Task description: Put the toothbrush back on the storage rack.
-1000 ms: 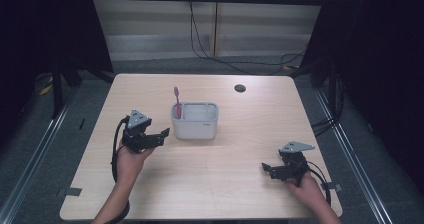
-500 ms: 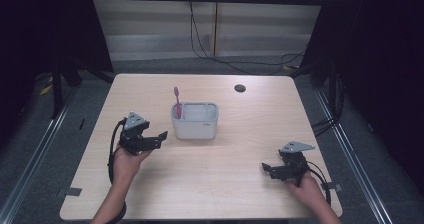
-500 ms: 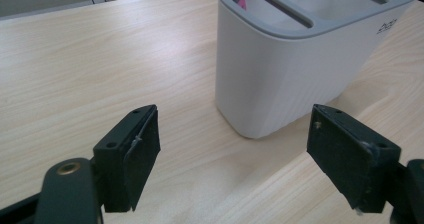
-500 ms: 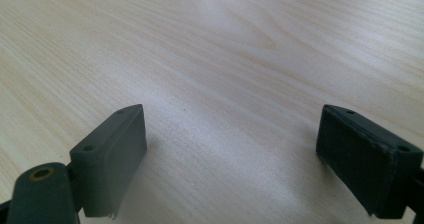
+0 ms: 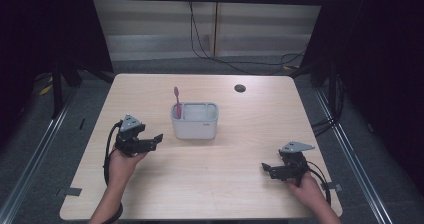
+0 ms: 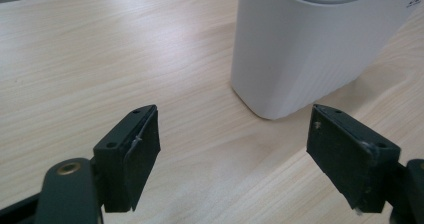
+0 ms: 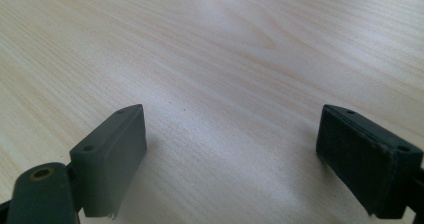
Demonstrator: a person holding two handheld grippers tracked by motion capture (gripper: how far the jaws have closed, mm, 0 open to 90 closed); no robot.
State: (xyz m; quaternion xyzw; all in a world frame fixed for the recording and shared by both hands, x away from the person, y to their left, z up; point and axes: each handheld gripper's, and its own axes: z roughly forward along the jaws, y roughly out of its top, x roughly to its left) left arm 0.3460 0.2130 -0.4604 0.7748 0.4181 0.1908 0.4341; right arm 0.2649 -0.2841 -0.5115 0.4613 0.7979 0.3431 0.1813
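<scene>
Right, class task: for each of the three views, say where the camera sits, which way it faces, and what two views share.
High view: above the person's side, facing forward and down on the table; forearms, left gripper, right gripper.
Left gripper view: on the left gripper, facing the white holder; jaws apart.
Right gripper view: on the right gripper, facing bare tabletop; jaws apart.
Shared: the white holder, high and left views.

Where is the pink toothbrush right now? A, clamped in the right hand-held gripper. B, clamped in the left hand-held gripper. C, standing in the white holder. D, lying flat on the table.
C: the pink toothbrush stands upright in the left end of the white holder, and both hand-held grippers are open and empty.
</scene>
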